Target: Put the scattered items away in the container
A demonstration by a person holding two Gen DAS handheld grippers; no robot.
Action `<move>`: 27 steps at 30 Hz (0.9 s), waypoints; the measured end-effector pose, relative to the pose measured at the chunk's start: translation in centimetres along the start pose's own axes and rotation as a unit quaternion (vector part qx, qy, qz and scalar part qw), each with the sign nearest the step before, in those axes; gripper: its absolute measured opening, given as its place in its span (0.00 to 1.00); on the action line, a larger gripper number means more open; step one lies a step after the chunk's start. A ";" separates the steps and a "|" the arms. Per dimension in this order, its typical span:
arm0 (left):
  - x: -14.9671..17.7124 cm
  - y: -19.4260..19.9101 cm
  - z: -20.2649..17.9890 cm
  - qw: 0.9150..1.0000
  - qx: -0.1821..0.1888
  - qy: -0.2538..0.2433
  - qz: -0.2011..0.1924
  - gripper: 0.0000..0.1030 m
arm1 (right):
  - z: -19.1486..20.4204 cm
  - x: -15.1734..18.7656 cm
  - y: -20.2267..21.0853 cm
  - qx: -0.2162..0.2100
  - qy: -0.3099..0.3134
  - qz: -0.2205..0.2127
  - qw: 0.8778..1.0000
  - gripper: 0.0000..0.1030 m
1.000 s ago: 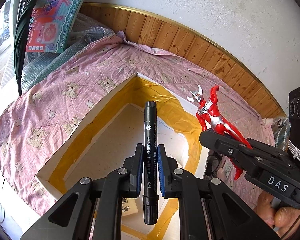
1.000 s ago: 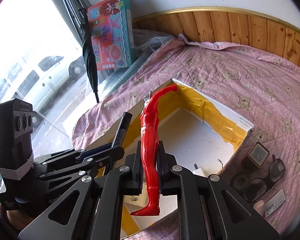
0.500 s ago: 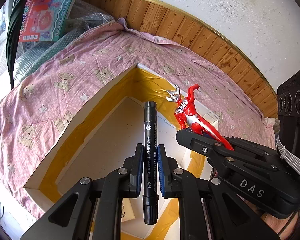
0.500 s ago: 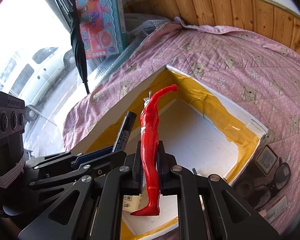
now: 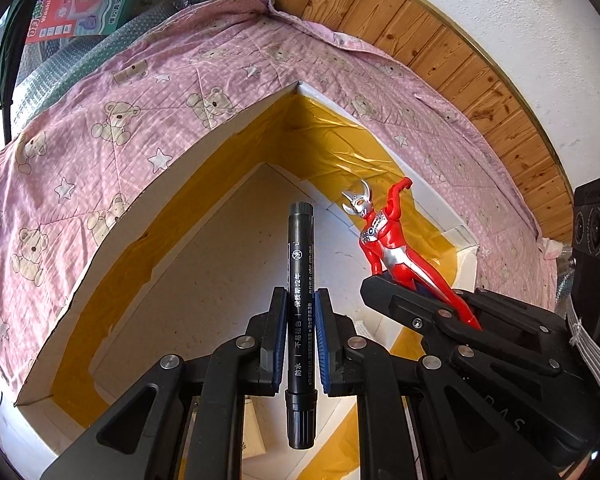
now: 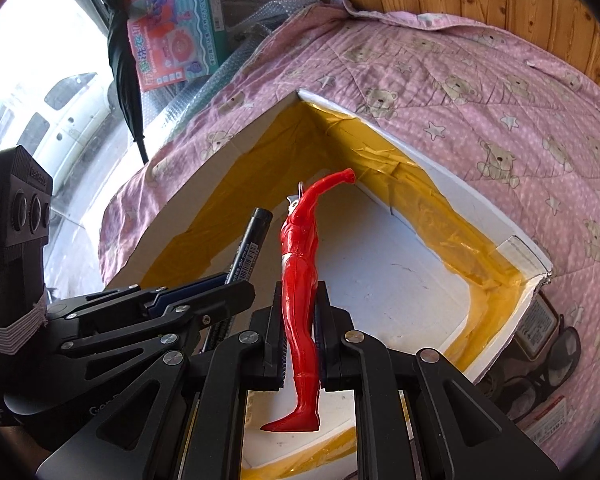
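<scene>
The left gripper (image 5: 300, 316) clamps a light, rigid black marker (image 5: 300, 280) mid-barrel. The right gripper (image 6: 300, 332) pinches a stiff red toy figure (image 6: 300, 280) at the thighs, both above the white box (image 6: 236, 148).

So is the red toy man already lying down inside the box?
No, the red toy figure is clamped upright between the right gripper's fingers, held above the white box, not lying on its floor.

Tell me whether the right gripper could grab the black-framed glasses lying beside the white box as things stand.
Probably not yet: the right gripper is shut on the red toy figure, so its jaws are occupied. The black-framed glasses lie outside the white box, otherwise uncovered.
</scene>
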State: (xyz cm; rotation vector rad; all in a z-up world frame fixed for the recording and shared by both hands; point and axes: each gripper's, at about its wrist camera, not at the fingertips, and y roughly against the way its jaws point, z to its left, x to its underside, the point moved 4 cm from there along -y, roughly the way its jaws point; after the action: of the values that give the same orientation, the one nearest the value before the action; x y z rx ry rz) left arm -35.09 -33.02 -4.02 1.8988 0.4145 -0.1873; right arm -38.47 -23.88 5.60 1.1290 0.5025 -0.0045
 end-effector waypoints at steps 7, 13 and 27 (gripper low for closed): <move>-0.7 -2.1 0.5 0.999 -0.030 -0.006 0.014 0.14 | -0.8 -0.4 -1.3 0.007 0.002 0.020 1.000 0.12; -1.0 -3.4 0.5 0.998 -0.058 -0.016 0.017 0.14 | -1.2 -0.6 -1.9 0.013 0.003 0.028 1.000 0.12; -1.7 -4.9 1.4 0.998 -0.055 -0.003 0.023 0.39 | -2.6 0.0 -1.0 0.000 -0.032 -0.001 0.999 0.24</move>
State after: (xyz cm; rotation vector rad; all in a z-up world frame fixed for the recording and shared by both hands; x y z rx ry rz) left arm -38.34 -33.11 -8.23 1.7980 0.3689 -0.1367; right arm -39.73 -22.06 3.89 1.1257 0.4468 -0.0425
